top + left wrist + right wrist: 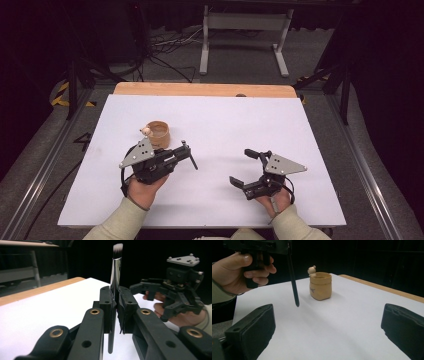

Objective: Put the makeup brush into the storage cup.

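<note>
High view: I log a white table top (215, 150) with a wooden strip along its far edge; a small tan cup (159, 134) with a little figure on its rim stands left of centre, just beyond my left gripper (186, 154). That gripper's jaws are pressed together on a thin dark brush (190, 156), held above the table just right of the cup. My right gripper (246, 167) sits near the right, well apart from the cup, jaws spread and holding nothing. Left gripper view: the brush (115, 275) stands upright between the closed jaws, pinched at the middle of its stem, with a shiny metal collar and pale, dark-tipped bristles at the top and the handle end pointing down. The right gripper (147, 291) shows beyond, open. Right gripper view: the brush handle (293, 280) hangs down from the left gripper, its tip above the table, near the cup (320, 286) and to its left, not touching. I judge the step to be setting the brush into the cup; done well, I keep the stem vertical, centre the tip over the mouth, lower, then release. A small dark mark shows on the cup's front; I cannot read it.
</note>
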Motion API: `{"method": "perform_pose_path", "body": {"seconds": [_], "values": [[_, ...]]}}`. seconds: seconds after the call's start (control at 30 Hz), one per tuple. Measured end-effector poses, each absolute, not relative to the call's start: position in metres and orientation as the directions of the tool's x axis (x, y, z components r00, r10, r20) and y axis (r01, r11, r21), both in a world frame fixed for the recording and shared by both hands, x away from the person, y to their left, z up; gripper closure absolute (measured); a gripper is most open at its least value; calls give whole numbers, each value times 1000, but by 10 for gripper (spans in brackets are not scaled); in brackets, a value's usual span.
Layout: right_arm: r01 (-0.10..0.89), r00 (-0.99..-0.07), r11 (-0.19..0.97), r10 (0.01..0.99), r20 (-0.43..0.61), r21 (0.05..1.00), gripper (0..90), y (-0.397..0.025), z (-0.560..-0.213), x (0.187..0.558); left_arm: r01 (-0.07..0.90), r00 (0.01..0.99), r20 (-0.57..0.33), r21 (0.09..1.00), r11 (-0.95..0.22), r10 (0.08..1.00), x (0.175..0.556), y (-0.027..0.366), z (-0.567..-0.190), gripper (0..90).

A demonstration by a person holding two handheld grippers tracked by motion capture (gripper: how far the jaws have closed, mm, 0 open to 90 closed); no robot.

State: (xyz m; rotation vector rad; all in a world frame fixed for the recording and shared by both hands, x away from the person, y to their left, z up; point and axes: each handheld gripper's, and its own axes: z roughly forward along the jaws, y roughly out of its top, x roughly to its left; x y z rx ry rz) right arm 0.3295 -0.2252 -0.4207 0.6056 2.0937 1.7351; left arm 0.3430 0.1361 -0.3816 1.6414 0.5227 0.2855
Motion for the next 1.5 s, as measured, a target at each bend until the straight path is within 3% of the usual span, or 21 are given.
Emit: {"method": "perform_pose_path", "body": {"seconds": [0.63, 1.5], "values": [[120, -828, 151, 560, 15, 981, 0, -243, -425, 330, 141, 783, -63, 987, -78, 618, 366, 151, -361, 825], [137, -833, 143, 552, 36, 980, 0, -243, -427, 333, 154, 650, -79, 988, -29, 756, 386, 166, -351, 824]]}}
